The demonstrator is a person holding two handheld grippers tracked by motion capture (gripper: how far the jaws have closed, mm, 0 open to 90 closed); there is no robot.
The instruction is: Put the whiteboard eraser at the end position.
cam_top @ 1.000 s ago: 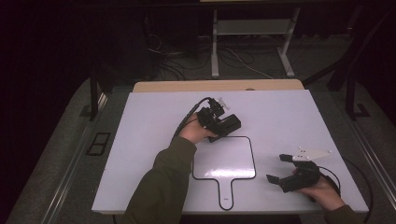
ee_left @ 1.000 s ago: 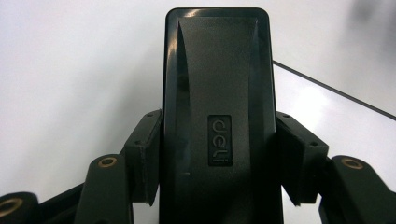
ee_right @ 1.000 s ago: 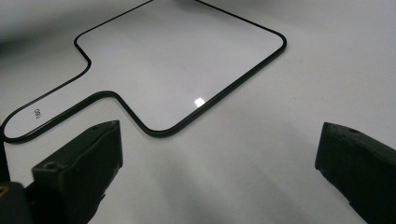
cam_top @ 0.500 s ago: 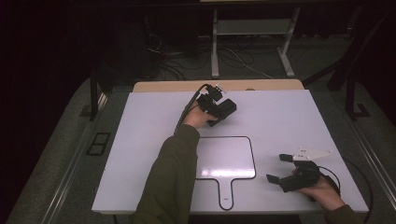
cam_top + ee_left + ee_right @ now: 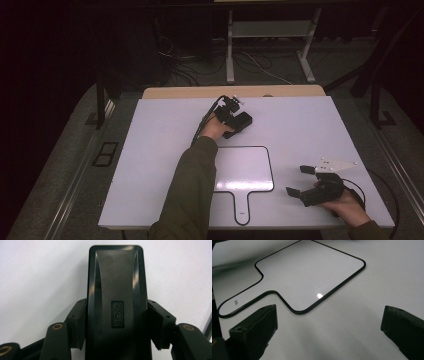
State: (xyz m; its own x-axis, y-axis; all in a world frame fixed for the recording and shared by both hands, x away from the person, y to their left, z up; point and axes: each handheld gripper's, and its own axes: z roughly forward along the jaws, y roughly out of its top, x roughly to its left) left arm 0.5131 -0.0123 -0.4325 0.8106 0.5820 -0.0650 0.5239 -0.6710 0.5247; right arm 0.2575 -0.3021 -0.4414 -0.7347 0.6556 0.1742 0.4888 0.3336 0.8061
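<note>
Table (image 5: 310, 125): plain white top, pale wood edge along the far side.
Board (image 5: 250, 170): glossy white face, thin black border running round the paddle shape and its handle; small black print on the handle.
Eraser (image 5: 116, 302): dark grey to black, matt, with glossy streaks down both sides and a raised "deli" logo in the same dark tone.
Left gripper (image 5: 235, 119): black; brass-coloured rivets on its arms.
Right gripper (image 5: 304, 181): black, with a pale grey plate on top.
Sleeve (image 5: 192, 190): dark olive green.
Floor (image 5: 60, 165): grey.

White table (image 5: 160, 150), handled whiteboard (image 5: 247, 172) lying flat near its front edge
</note>
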